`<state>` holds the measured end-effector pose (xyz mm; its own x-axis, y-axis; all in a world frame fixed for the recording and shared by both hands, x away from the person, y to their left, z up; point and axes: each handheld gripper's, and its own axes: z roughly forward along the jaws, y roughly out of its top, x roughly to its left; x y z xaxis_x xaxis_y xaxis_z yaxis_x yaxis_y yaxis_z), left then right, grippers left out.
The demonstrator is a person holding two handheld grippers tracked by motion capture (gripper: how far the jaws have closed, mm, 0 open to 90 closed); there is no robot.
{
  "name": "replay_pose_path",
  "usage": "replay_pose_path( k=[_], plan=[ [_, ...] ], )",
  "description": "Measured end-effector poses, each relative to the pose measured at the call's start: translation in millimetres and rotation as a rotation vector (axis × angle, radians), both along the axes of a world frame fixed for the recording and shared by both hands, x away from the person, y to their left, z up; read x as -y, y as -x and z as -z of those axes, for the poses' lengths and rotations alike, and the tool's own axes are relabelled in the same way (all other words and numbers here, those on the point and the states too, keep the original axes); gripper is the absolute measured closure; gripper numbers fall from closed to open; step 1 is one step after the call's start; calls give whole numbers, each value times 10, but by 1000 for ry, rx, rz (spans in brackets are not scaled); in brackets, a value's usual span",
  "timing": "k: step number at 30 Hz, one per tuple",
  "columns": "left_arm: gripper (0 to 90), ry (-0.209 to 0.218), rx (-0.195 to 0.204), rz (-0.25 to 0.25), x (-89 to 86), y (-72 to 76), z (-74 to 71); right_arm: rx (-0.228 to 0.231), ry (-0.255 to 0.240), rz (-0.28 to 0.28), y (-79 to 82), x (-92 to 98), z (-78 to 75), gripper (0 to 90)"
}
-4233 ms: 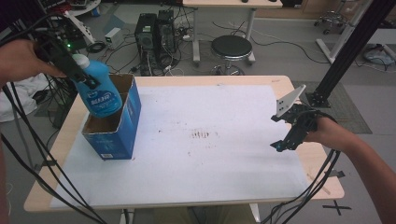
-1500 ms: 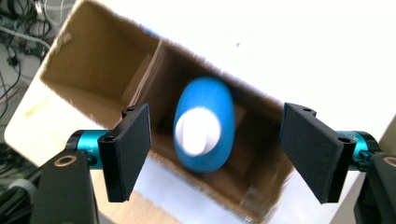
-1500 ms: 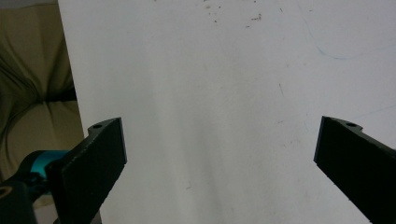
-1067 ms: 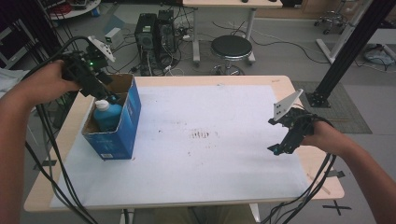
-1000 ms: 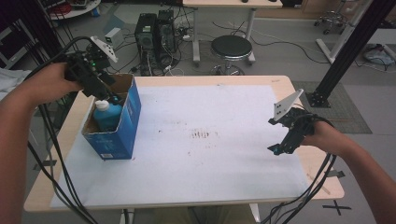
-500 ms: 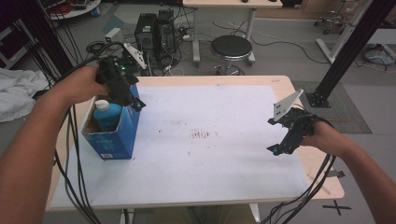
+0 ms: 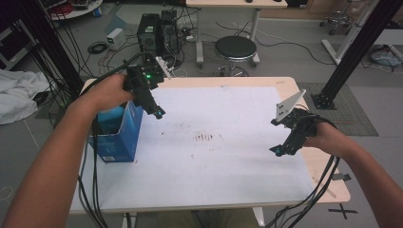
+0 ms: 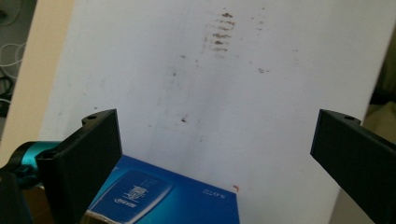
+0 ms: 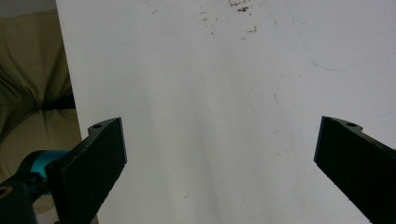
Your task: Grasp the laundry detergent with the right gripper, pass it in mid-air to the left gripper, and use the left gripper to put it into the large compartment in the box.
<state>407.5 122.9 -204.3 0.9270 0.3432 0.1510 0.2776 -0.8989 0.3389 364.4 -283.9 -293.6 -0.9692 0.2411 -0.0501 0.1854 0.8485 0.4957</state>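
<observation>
While the blue box (image 7: 116, 135) stands upright near the left edge of the counter (image 7: 237, 190), with the blue bottle (image 7: 110, 115) seen inside its open top, the left gripper (image 7: 159, 113) is held just to the right of the box's upper rim, above the white sheet (image 7: 214, 166) that covers the counter. Its fingers (image 8: 88, 158) are spread wide, with nothing between them; in the left gripper view, the printed side of the box (image 8: 159, 198) is seen below them. The right gripper (image 7: 278, 151) is held well apart from the box, near the sheet's far right side, its fingers (image 9: 93, 158) likewise released and empty over bare sheet (image 9: 210, 116). Brown stains (image 7: 205, 137) are marked on the sheet between box and right gripper.
</observation>
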Motion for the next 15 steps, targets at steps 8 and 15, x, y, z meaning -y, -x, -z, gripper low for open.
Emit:
replay_pose_path(
  k=[8,15],
  plan=[
    [20,-21,-27,-11,141,-1,117,-4,6,6,-28,-13,-17,14],
    [20,-25,-23,23,279,-2,173,-1,4,-3,-43,-34,-28,14]
  ],
)
